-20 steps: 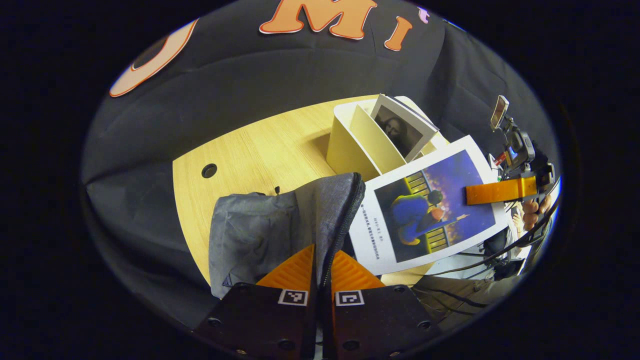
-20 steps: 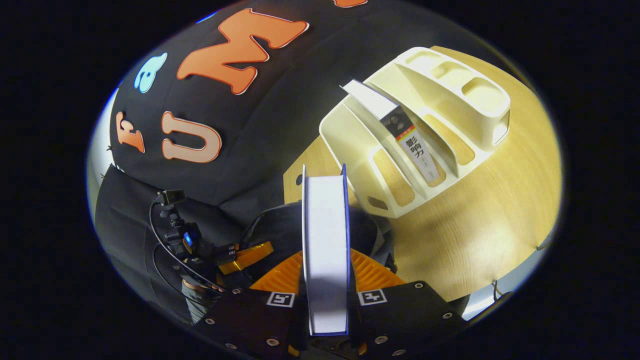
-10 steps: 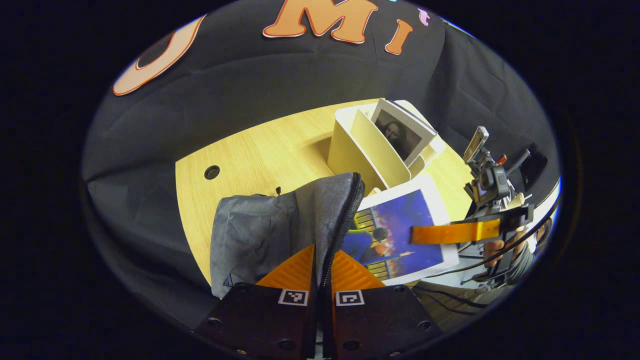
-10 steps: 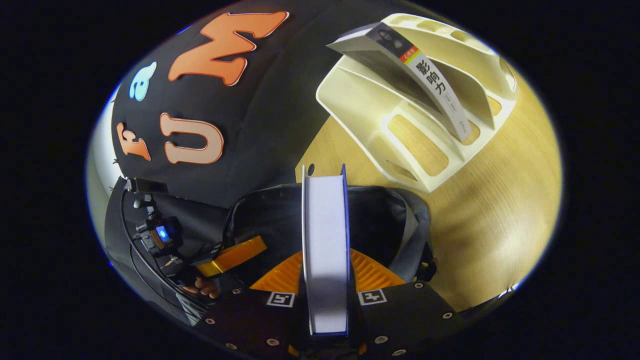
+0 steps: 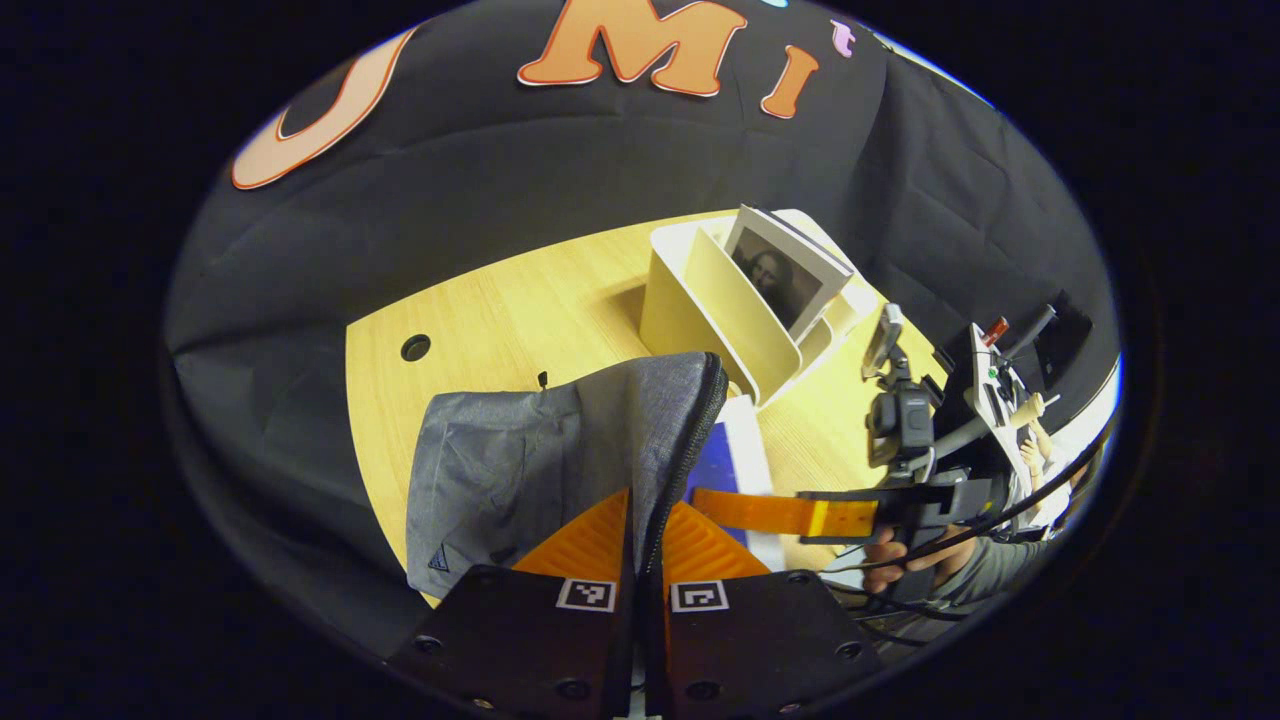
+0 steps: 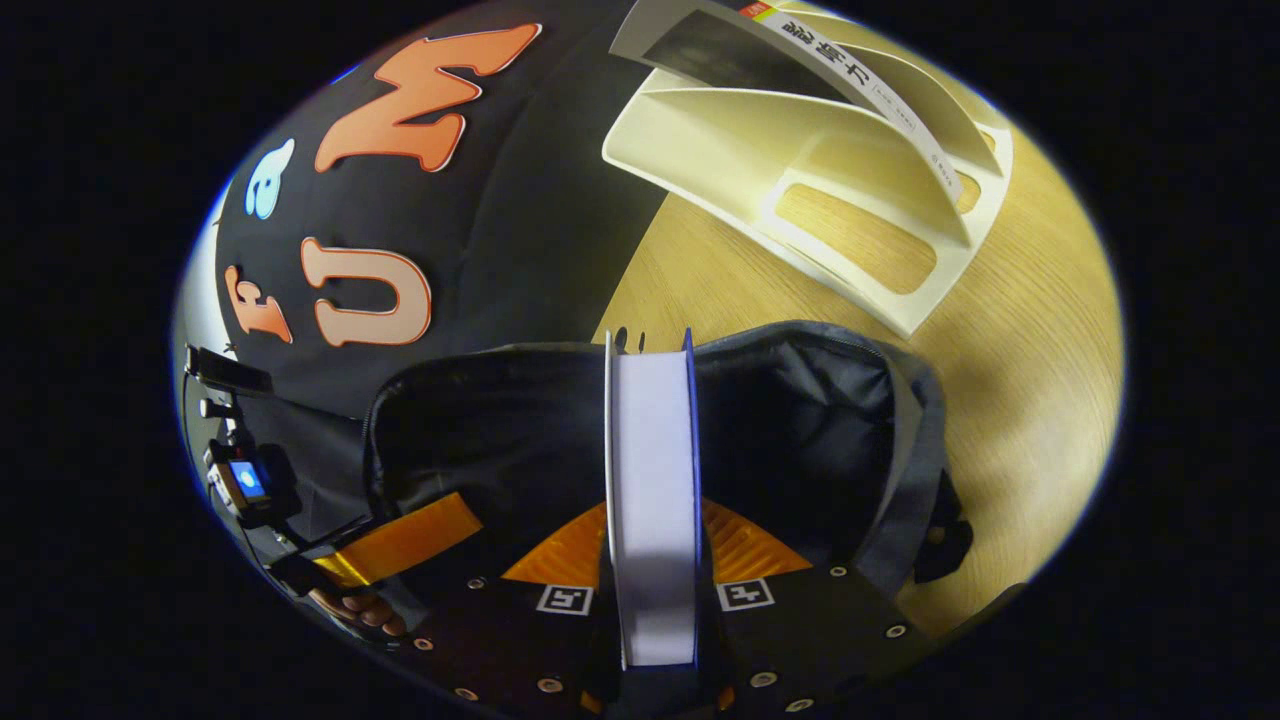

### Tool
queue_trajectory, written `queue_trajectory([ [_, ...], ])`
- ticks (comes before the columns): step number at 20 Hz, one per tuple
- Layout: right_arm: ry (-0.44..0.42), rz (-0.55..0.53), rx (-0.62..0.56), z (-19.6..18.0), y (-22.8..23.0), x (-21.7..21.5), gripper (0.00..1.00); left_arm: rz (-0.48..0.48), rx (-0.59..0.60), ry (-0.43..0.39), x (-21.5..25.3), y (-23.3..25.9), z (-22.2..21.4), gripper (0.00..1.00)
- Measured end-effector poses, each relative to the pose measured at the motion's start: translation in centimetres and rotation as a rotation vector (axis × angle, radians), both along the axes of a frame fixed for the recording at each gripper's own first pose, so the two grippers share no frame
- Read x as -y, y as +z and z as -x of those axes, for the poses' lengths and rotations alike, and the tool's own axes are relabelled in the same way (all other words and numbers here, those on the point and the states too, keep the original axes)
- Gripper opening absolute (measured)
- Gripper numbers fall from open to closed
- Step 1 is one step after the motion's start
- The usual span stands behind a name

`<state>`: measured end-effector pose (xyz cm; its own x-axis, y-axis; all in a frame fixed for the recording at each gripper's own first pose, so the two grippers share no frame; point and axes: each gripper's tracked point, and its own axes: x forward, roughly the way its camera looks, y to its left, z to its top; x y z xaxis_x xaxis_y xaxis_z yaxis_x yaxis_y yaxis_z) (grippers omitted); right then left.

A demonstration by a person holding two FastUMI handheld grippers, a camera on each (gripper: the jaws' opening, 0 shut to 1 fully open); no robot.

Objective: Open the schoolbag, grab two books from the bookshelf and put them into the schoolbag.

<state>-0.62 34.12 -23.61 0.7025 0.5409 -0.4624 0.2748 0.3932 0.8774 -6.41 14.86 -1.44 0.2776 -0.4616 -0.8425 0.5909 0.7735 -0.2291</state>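
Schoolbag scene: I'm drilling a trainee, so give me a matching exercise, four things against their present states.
1. schoolbag
2. blue book
3. portrait book
4. left tongs

a. leaning in the bookshelf
b. shut on the bag's zip edge
c. mouth held open
d. held in the right tongs, going into the bag

Pairs: 1-c, 2-d, 3-a, 4-b
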Motion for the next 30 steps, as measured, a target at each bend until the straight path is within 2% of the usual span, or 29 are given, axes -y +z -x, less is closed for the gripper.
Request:
queue_trajectory([
  [3, -0.044, -0.051, -0.024, -1.0, -1.5, -1.1, 0.3, 0.009, -0.007, -0.01, 1.1, 0.2, 0.8, 0.06],
  [6, -0.05, -0.074, -0.028, -1.4, -1.5, -1.4, 0.3, 0.001, -0.013, 0.007, 1.1, -0.2, 0.9, 0.06],
  [9, -0.009, -0.094, -0.077, -0.8, -2.0, -1.8, 0.31, 0.0, -0.025, 0.033, 1.2, -0.4, 0.7, 0.06],
  [10, 0.036, -0.096, -0.117, -0.2, -2.1, -2.4, 0.35, -0.003, -0.018, 0.046, 1.0, -0.4, 0.5, 0.06],
  [11, 0.076, -0.073, -0.159, 0.5, -2.5, -2.5, 0.37, -0.01, -0.015, 0.054, 0.7, -0.5, 0.3, 0.06],
  [13, 0.216, 0.018, -0.241, 2.7, -3.9, -2.1, 0.49, -0.032, -0.003, 0.056, 0.3, -0.8, 0.1, 0.06],
  [14, 0.267, 0.076, -0.256, 3.6, -4.5, -1.3, 0.57, -0.038, 0.0, 0.057, 0.3, -0.9, 0.3, 0.06],
  [16, 0.33, 0.165, -0.267, 4.4, -5.4, 0.5, 0.64, -0.044, 0.004, 0.061, 0.4, -1.1, 0.3, 0.06],
  [20, 0.372, 0.196, -0.257, 4.7, -4.0, 3.3, 0.76, -0.05, -0.001, 0.092, 0.8, -1.8, 0.5, 0.06],
  [23, 0.382, 0.289, -0.233, 4.5, -2.7, 7.2, 0.8, -0.051, -0.007, 0.113, 1.2, -2.1, 0.7, 0.06],
  [24, 0.393, 0.325, -0.229, 4.6, -2.3, 8.5, 0.87, -0.052, -0.008, 0.116, 1.3, -2.2, 0.8, 0.06],
  [26, 0.42, 0.391, -0.227, 4.7, -1.6, 10.9, 0.94, -0.055, -0.01, 0.125, 1.5, -2.4, 0.7, 0.06],
  [30, 0.472, 0.483, -0.232, 4.7, 0.3, 14.5, 0.97, -0.057, -0.019, 0.143, 1.7, -2.8, 1.0, 0.06],
])
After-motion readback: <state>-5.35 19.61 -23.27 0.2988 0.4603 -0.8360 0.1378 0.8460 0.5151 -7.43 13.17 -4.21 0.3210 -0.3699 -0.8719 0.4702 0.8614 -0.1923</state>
